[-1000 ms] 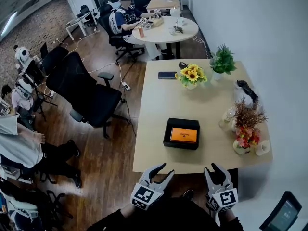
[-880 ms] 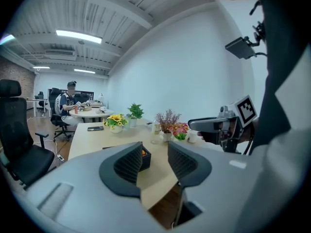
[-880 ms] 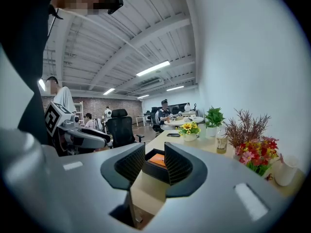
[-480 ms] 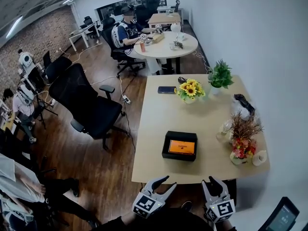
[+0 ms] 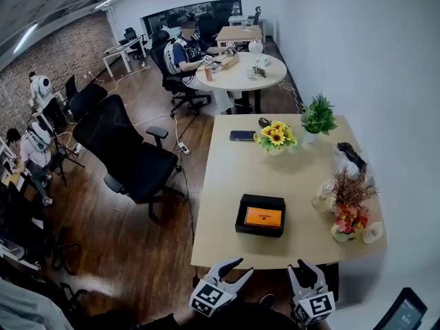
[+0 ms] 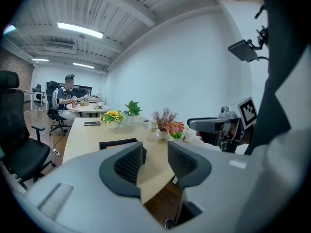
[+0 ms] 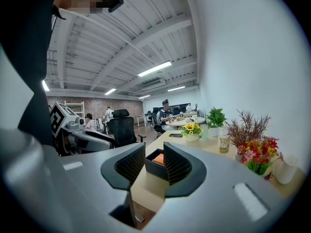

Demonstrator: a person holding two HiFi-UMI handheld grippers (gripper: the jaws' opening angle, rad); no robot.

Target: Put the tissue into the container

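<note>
- The head view looks down on the left gripper (image 5: pixel 238 269) and the right gripper (image 5: pixel 307 272). Both are held just short of the near edge of the wooden table (image 5: pixel 223 212), over the floor and touching nothing.
- The left gripper view shows what the head view cannot: its jaws stand apart and empty, with only the table edge and floor in the gap.
- The right gripper view shows its jaws released too, with a narrower gap and nothing between the pads. The black container (image 5: pixel 260 215) appears through that gap, well beyond them.
- The container sits on the table's near half, apart from both grippers. A flat orange pack (image 5: pixel 262 216) lies inside it — whether that is the tissue cannot be told at this size.
- Only the head view gives the whole layout. There are sunflowers (image 5: pixel 276 136) beside a dark phone (image 5: pixel 242 135), a green plant (image 5: pixel 319 115) at the far right corner and red flowers (image 5: pixel 347 218) at the right edge. A black office chair (image 5: pixel 124 153) stands to the table's left.
- Each gripper view catches the other gripper at its side, marker cube facing the camera — the head view shows those cubes only from above.
</note>
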